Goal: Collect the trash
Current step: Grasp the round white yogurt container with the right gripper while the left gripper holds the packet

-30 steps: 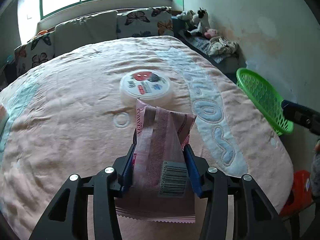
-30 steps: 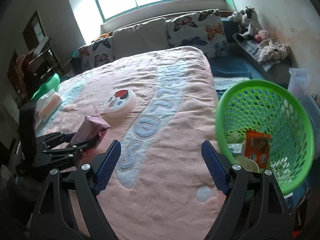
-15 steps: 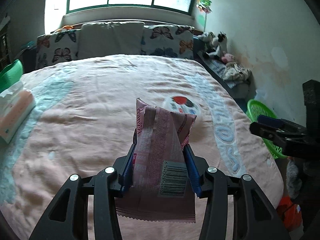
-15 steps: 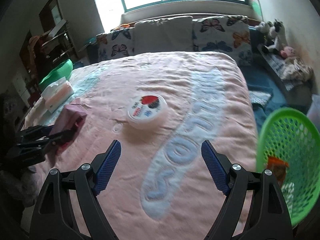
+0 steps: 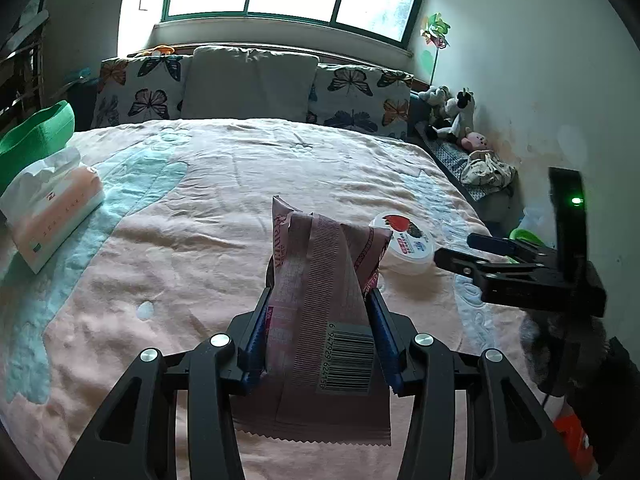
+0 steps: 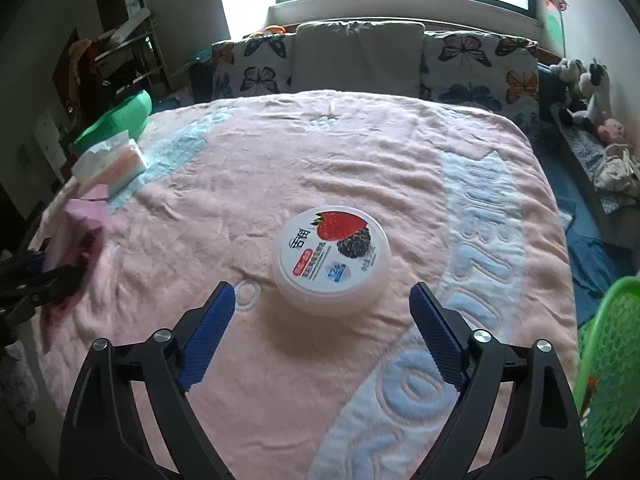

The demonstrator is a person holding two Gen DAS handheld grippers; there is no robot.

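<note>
Since the earlier frames, the right gripper (image 6: 320,320) had swung away from the green perforated plastic basket (image 6: 608,360), which had slid to the right edge of its view, and now pointed at the round white plastic tub with a strawberry-and-blackberry lid (image 6: 332,260). Its blue-padded jaws had just been opening wider; they stood apart with nothing pressed between them, the tub lying on the pink blanket (image 6: 360,168) just beyond the fingertips.

In the left wrist view, the tub (image 5: 404,246) had shifted from straight ahead to the right, next to the right gripper's (image 5: 464,250) black fingers. The left gripper (image 5: 318,320) held its jaws clamped on the crinkled pink foil snack wrapper with a barcode (image 5: 320,320), lifted above the blanket, its serrated lower edge hanging below the pads.

A soft pack of tissues in peach-and-white wrapping (image 5: 48,208) lay near the blanket's left edge, well apart from the tub.
</note>
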